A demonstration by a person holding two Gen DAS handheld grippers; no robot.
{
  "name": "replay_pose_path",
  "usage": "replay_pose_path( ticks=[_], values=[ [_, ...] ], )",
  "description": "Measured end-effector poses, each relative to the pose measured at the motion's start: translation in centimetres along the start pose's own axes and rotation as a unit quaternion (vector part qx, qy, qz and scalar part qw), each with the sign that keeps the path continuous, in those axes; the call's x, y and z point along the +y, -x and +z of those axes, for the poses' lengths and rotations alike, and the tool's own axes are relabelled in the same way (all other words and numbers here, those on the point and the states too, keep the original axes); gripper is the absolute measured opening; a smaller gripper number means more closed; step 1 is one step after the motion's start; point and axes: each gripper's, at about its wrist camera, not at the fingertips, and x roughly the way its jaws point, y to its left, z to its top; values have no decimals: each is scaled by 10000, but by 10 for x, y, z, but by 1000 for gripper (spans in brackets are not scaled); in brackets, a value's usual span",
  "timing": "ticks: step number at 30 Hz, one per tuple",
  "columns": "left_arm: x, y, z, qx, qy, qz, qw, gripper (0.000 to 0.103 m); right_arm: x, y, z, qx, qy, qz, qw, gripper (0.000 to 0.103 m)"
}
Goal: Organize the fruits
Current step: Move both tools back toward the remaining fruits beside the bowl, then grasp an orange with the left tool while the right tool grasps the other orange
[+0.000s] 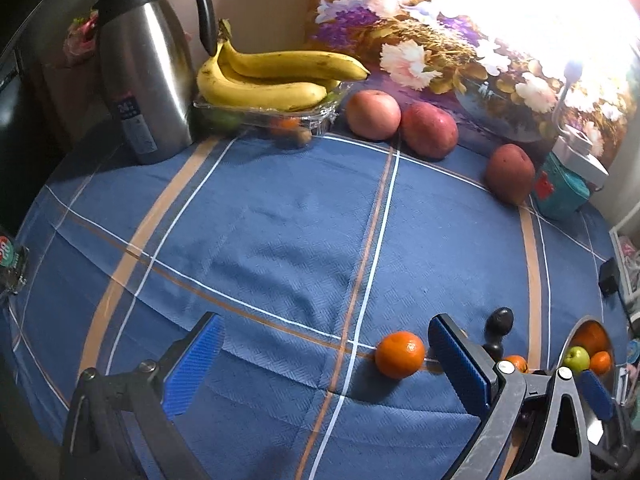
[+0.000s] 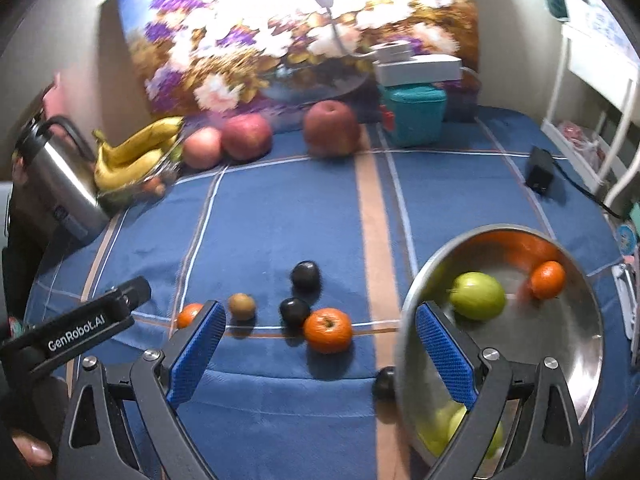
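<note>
Both grippers hang above a table covered in a blue plaid cloth (image 2: pixel 280 220), and both have their blue-padded jaws spread wide with nothing between them. The left gripper (image 1: pixel 324 364) is low over the near part of the cloth, and an orange (image 1: pixel 399 354) lies just beside the inner face of its right finger, not touching it. In the right wrist view the right gripper (image 2: pixel 320 344) frames a loose cluster of small fruit: a larger orange (image 2: pixel 328 330) with its stem end up, two dark plums (image 2: pixel 305 275) and (image 2: pixel 294 311) close behind it, a brown kiwi (image 2: pixel 241 306) to their left, and a small orange (image 2: pixel 188 315) partly hidden by the left finger. Another dark plum (image 2: pixel 384 382) sits against the outer wall of a steel bowl (image 2: pixel 580 360) on the right. The bowl holds a green apple (image 2: pixel 477 295) and a small orange (image 2: pixel 547 280), with more green fruit low in it behind the right finger. At the far left a bunch of bananas (image 1: pixel 276 80) rests on a clear tray (image 1: pixel 320 114), long axis running left to right, stems toward a steel thermos jug (image 1: pixel 146 76) and tips toward the three red apples (image 1: pixel 373 114), (image 1: pixel 430 130), (image 1: pixel 511 174) ranged along the flowered backdrop (image 1: pixel 440 32). A teal box (image 1: pixel 560 196) stands just beside the rightmost apple
</note>
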Motion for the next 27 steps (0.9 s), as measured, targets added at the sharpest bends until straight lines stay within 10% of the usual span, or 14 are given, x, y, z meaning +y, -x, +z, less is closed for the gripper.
replay_pose_path(
  ticks=[5,15,27],
  values=[
    [-2,-10,2,72,7,-212,9997,103,3,-11,2,97,53,-36,9999,95],
    [-5,-37,-3,665,169,-748,9948,100,-7,-35,-3,518,-142,-128,9985,58],
    [-19,-49,-10,1002,127,-1075,9891,56,-18,-57,-12,841,-441,-125,9954,42]
  ],
)
